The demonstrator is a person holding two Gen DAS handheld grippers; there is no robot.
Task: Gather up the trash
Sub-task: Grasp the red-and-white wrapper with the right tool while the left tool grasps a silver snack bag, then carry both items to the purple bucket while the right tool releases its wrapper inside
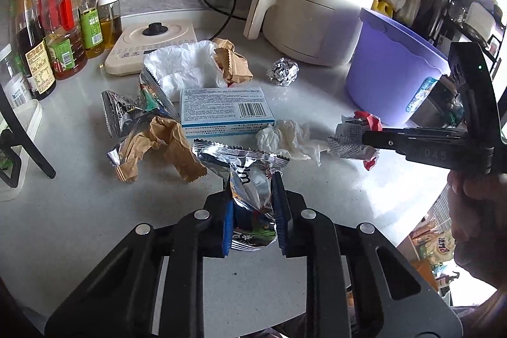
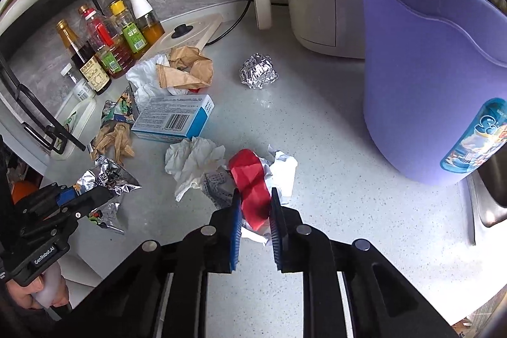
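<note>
We see the tall lilac plastic bucket [image 2: 424,78] standing on the pale speckled countertop [image 2: 364,227], ahead and to the right of our right gripper [image 2: 255,208], so that arm is the nearer one to drop first. Its blue-padded fingers [image 2: 235,217] are clamped on the crumpled red-and-white printed paper wrapper [image 2: 253,179], whose long axis runs straight forward from the fingers, away from us. Our left gripper [image 1: 252,205] sits well to the left, its fingers closed on the crinkled silver foil snack packet [image 1: 250,179], which points forward and fans out beyond the tips. Ahead of both fingers lie the blue-and-white cardboard box [image 1: 225,110], the crumpled white tissue [image 1: 285,138] and the small ball of aluminium foil [image 2: 258,71].
</note>
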